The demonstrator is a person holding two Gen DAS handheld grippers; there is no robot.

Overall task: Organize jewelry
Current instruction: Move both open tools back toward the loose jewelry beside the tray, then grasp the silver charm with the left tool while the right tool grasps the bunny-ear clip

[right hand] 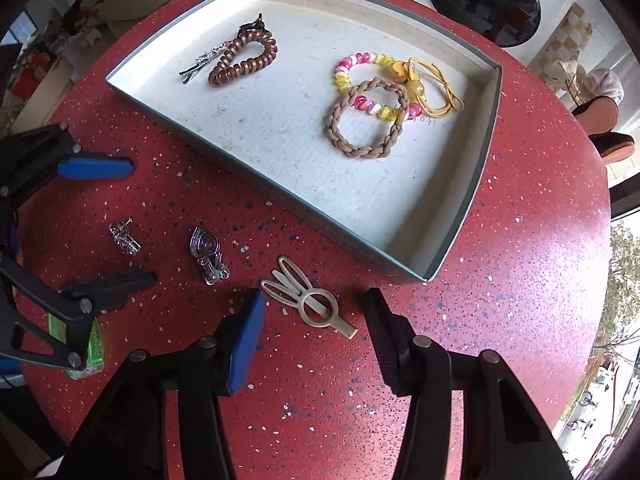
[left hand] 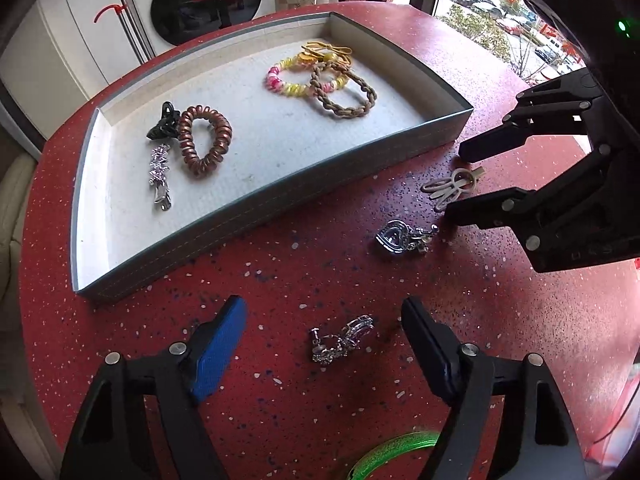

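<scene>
Nearest the left wrist camera, the left gripper (left hand: 324, 344) stood with its jaws wide apart, straddling a small rhinestone earring (left hand: 342, 339) that lay flat on the red speckled table (left hand: 280, 420); neither pad touched it. A green glitter bangle (left hand: 394, 450) lay at the lower edge of that view, partly hidden by the gripper body. The right gripper (right hand: 312, 320) was about half open, its blue pad and its black pad on either side of a beige rabbit-shaped hair clip (right hand: 308, 300), with a visible gap at each side, so nothing was held. A heart-shaped earring (right hand: 208, 254) lay on the table between the two grippers, untouched. The grey tray (right hand: 460, 220) already contained a copper spiral hair tie (right hand: 244, 60), a silver hair clip (right hand: 206, 61), a black claw clip (left hand: 164, 122), a pink-and-yellow bead bracelet (right hand: 352, 80), a braided tan band (right hand: 368, 124) and a yellow cord tie (right hand: 436, 92) (grouped roughly by type at opposite ends). The step in hand appeared to be a two-handed pick of loose pieces from the table. The next move would call for lowering each set of fingertips to the tabletop and closing squarely; both items are thin and flat, so a shallow or off-centre grip would likely slide over them. Four pieces remained outside the tray, so the task looked a little over half complete.
</scene>
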